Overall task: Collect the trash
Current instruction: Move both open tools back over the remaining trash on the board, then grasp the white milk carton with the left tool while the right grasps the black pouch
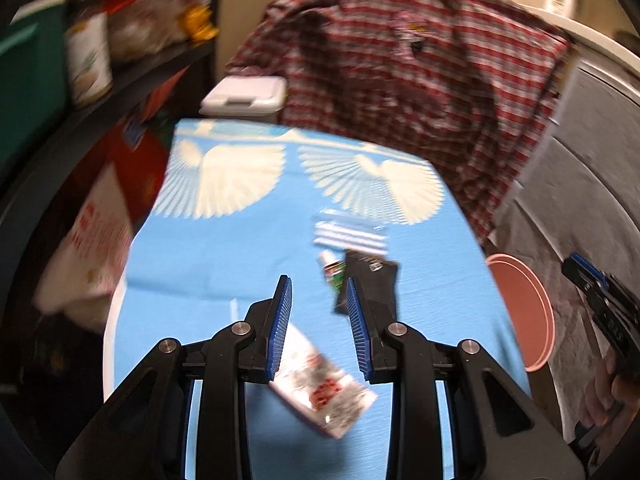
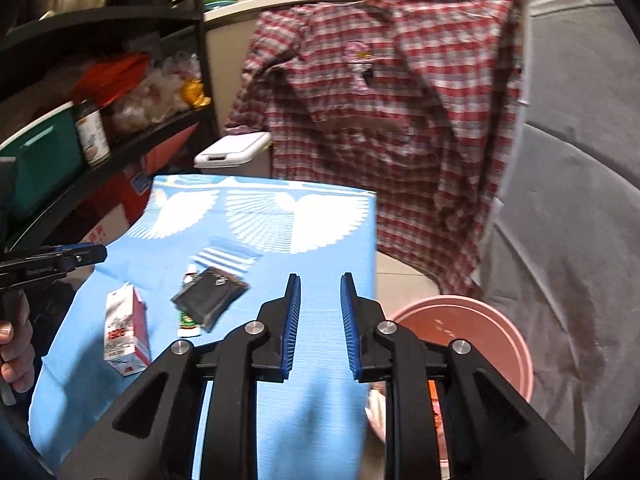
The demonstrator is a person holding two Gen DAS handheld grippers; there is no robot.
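Blue cloth covers the bench; a plaid shirt is hung beyond its far edge, a pink bucket beside its right edge. Both the left hand-held gripper and the right hand-held gripper are held open, empty.

Straight ahead beyond the jaws, a red plaid shirt hangs over a pale counter edge. Below it and left of the jaws' line stands a white lidded bin. Far left, dark shelving holds a green tub, a labelled jar and clear bags.

free: blue cloth right half | blocked: carton, black packet left
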